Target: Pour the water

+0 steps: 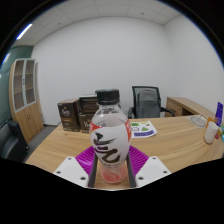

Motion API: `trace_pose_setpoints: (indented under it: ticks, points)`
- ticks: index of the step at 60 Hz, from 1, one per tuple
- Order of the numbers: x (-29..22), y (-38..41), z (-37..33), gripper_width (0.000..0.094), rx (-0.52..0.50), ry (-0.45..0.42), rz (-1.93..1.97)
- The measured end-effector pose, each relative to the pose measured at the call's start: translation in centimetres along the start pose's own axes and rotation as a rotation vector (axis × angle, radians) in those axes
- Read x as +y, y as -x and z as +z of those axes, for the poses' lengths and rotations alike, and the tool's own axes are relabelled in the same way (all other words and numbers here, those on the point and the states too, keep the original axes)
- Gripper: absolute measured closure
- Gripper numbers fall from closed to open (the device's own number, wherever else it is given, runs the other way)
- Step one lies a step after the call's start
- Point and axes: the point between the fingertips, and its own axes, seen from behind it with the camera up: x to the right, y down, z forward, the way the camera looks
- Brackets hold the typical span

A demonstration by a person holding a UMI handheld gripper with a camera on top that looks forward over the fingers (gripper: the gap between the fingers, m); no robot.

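Note:
A clear plastic bottle with a black cap and a white label printed in pink and black stands upright between my fingers. The purple pads press against its two sides, so my gripper is shut on the bottle. Its lower part is clear with a pinkish tint and reaches down between the finger bases. Behind it stretches a wooden table. A small cup-like object sits on the table far off to the right.
A colourful flat item lies on the table beyond the bottle. Brown boxes stand at the table's far left side, with a black office chair behind. A wooden cabinet lines the left wall.

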Motion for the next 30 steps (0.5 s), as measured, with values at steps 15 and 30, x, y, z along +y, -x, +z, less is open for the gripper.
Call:
trace_pose_setpoints:
  ticks: [15,30]
  points:
    - [-0.2,0.2,-0.2,0.0648,-0.023,-0.003,-0.021]
    - [-8.0,-1.3,-3.8,0.065,-0.188,-0.056,0.278]
